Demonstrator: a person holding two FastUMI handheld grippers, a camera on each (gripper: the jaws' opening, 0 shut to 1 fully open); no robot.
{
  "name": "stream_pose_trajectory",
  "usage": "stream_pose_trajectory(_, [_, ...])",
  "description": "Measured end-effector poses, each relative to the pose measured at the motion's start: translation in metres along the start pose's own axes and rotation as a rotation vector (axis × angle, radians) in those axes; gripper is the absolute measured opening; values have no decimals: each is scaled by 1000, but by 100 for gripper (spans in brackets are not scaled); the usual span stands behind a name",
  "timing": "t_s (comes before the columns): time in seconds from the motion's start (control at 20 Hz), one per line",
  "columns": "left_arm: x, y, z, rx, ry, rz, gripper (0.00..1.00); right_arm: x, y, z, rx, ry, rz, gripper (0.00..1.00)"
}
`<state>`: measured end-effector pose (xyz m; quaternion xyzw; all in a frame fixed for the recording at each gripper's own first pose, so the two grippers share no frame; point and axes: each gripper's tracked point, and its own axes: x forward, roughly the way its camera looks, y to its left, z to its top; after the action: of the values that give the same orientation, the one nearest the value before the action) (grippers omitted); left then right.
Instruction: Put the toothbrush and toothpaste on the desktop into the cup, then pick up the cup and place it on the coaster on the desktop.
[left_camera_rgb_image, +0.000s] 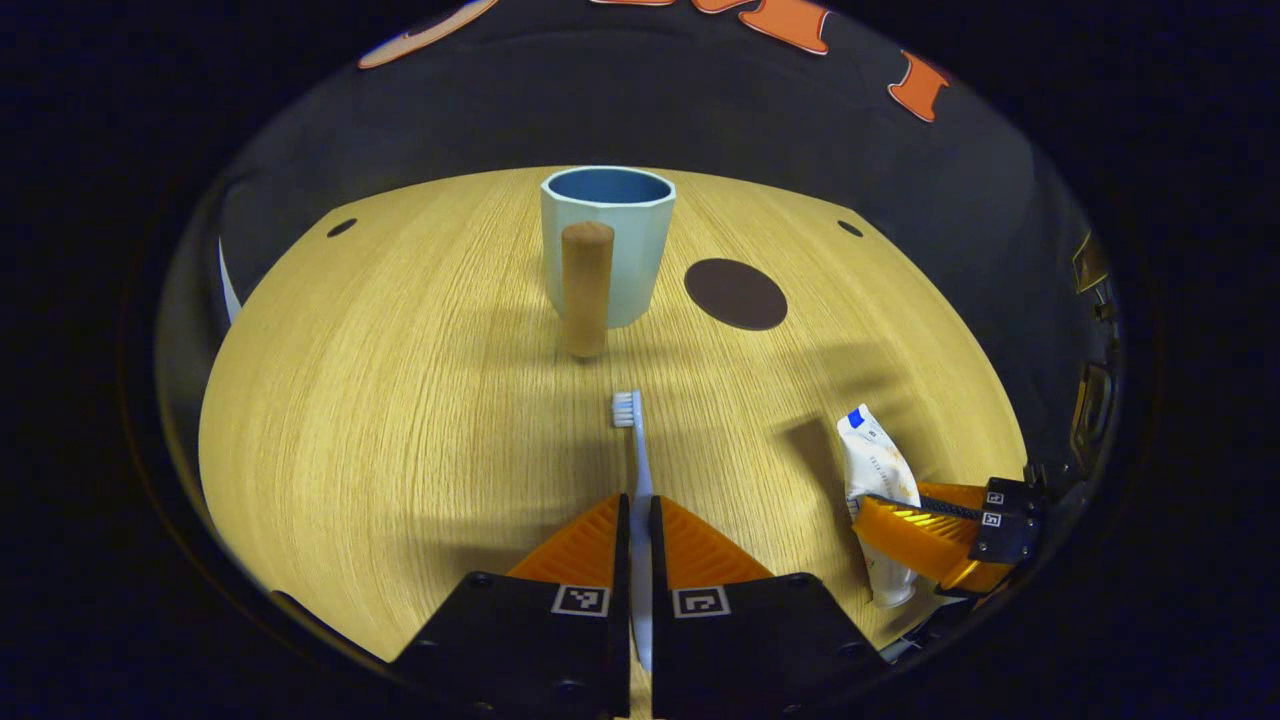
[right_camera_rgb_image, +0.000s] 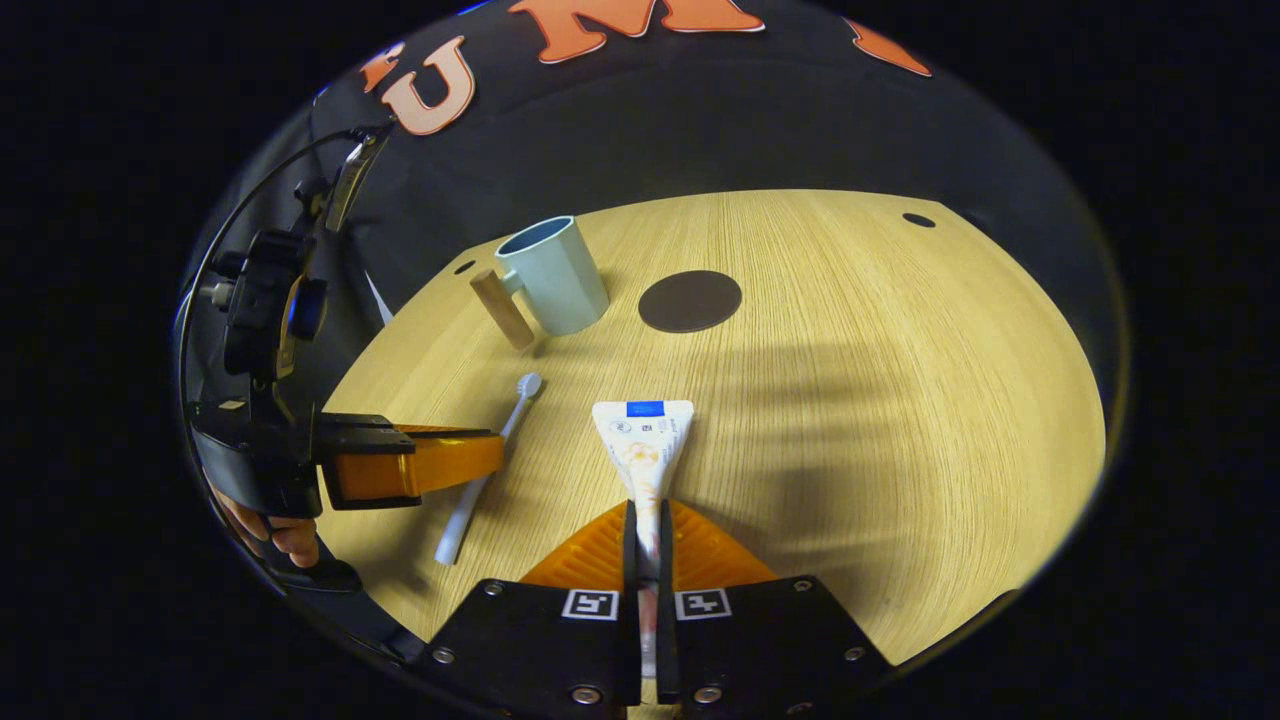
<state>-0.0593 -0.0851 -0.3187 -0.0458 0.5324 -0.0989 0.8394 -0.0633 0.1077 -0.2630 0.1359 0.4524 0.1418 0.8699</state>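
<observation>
The toothbrush (left_camera_rgb_image: 637, 455) is pinched in the left tongs (left_camera_rgb_image: 640, 515); the right tongs (right_camera_rgb_image: 648, 520) pinch the toothpaste (right_camera_rgb_image: 642, 445), its label too small to read.

Toothbrush (left_camera_rgb_image: 640, 470): pale handle, white bristles; I see it clamped in my left tool (left_camera_rgb_image: 640, 520), head pointing ahead. Toothpaste (right_camera_rgb_image: 645, 450): white tube, pinched in my right tool (right_camera_rgb_image: 647, 540). Cup (left_camera_rgb_image: 608, 245): light blue, wooden handle, upright ahead. Coaster (left_camera_rgb_image: 736, 293): dark disc, flat, just right of cup.

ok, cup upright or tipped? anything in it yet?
Upright: the cup stands on the desktop, mouth up. Toothbrush and toothpaste are outside it. Cannot see its bottom.
</observation>
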Motion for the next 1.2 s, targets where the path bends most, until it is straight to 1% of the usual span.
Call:
stream_pose_trajectory(0.1, [-2, 2, 13, 5, -79, 0, 8, -7, 1, 7, 0, -24, 14, 6])
stream_pose_trajectory(0.25, [-13, 3, 33, 10, -192, 3, 8, -13, -7, 25, -39, -98, -28, 6])
stream_pose_trajectory(0.5, [-42, 11, 54, 11, -340, 16, 8, -9, -2, 36, -62, -143, -36, 5])
stream_pose_trajectory(0.6, [-53, 15, 64, 18, -402, 23, 8, -11, -3, 46, -71, -181, -44, 6])
stream_pose_trajectory(0.7, [-67, 20, 74, 18, -461, 15, 8, -16, -4, 55, -74, -215, -58, 6])
stream_pose_trajectory(0.85, [-87, 40, 90, 20, -563, 24, 6, -24, -4, 70, -55, -269, -55, 5])
stream_pose_trajectory(0.95, [-98, 47, 94, 6, -604, 11, 6, -29, -5, 84, -48, -299, -57, 6])
stream_pose_trajectory(1.05, [-99, 50, 100, -5, -620, 5, 6, -28, -7, 87, -48, -310, -66, 6])
stream_pose_trajectory(1.15, [-95, 58, 101, -11, -608, 30, 6, -27, -8, 87, -47, -302, -67, 6])
stream_pose_trajectory(1.2, [-91, 68, 99, -33, -586, 63, 6, -27, -9, 85, -51, -299, -73, 6])
